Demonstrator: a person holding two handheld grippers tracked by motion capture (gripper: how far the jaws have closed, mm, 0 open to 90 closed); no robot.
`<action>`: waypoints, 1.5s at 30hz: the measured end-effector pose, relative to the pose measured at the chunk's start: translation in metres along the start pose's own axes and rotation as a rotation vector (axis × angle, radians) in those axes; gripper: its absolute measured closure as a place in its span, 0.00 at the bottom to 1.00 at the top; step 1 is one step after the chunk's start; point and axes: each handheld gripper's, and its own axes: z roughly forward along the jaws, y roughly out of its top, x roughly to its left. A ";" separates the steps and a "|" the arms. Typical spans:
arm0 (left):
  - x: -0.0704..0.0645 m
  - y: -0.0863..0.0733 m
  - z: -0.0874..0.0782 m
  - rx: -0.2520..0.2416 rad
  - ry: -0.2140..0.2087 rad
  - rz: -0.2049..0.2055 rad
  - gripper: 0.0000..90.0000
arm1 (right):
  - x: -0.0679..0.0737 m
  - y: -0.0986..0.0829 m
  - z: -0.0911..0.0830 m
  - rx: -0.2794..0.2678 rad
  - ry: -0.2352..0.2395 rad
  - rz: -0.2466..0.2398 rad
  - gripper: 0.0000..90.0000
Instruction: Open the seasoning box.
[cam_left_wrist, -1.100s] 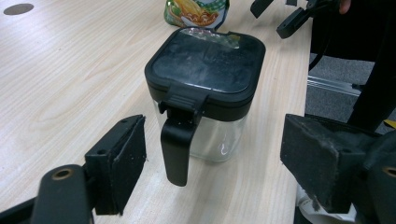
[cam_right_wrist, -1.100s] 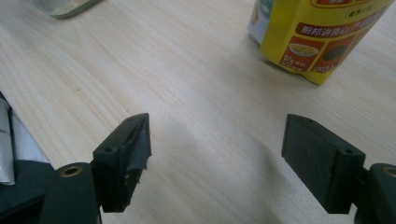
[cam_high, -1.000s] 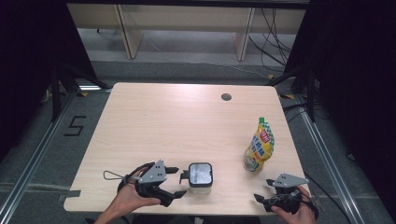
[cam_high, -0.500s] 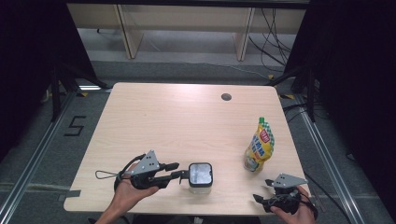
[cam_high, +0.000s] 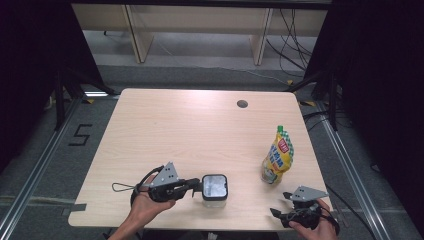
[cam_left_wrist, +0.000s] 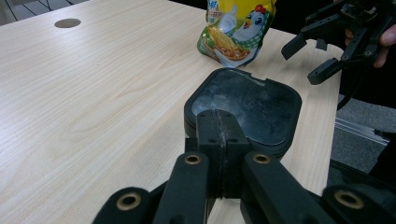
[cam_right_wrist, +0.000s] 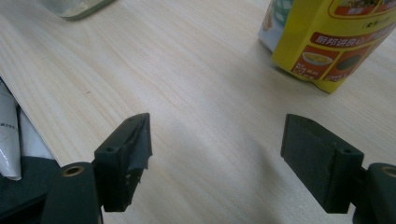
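A small square container (cam_high: 215, 187) with a dark lid (cam_left_wrist: 252, 107) stands near the table's front edge. My left gripper (cam_high: 196, 185) lies level on the table just left of it. Its jaws are pressed together, and their tips (cam_left_wrist: 218, 122) meet the container's near rim. I cannot tell whether a thin tab is pinched between them. A yellow stand-up pouch (cam_high: 278, 157) with a green cap stands upright to the right (cam_left_wrist: 236, 28). My right gripper (cam_high: 281, 213) hovers open at the front right corner (cam_right_wrist: 217, 144), short of the pouch (cam_right_wrist: 327, 37).
The wooden table (cam_high: 200, 130) has a round cable hole (cam_high: 242, 104) at the back right. Its front edge runs close under both hands. A shelf frame stands on the floor behind the table. The container's glass base (cam_right_wrist: 74, 7) is at the upper left of the right gripper view.
My left gripper has turned level and slid right until its tips reach the container, and its jaws have closed. The right gripper has barely moved.
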 end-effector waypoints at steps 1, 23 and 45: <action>0.000 0.000 0.000 0.000 0.005 -0.005 0.99 | 0.000 0.000 0.000 0.001 0.000 0.000 0.28; 0.001 -0.005 0.001 -0.035 -0.003 -0.051 0.99 | 0.016 0.015 -0.006 -0.151 0.052 -0.054 0.50; 0.001 -0.008 0.001 -0.049 0.003 -0.055 0.99 | 0.048 0.054 0.004 -0.318 0.131 -0.186 0.90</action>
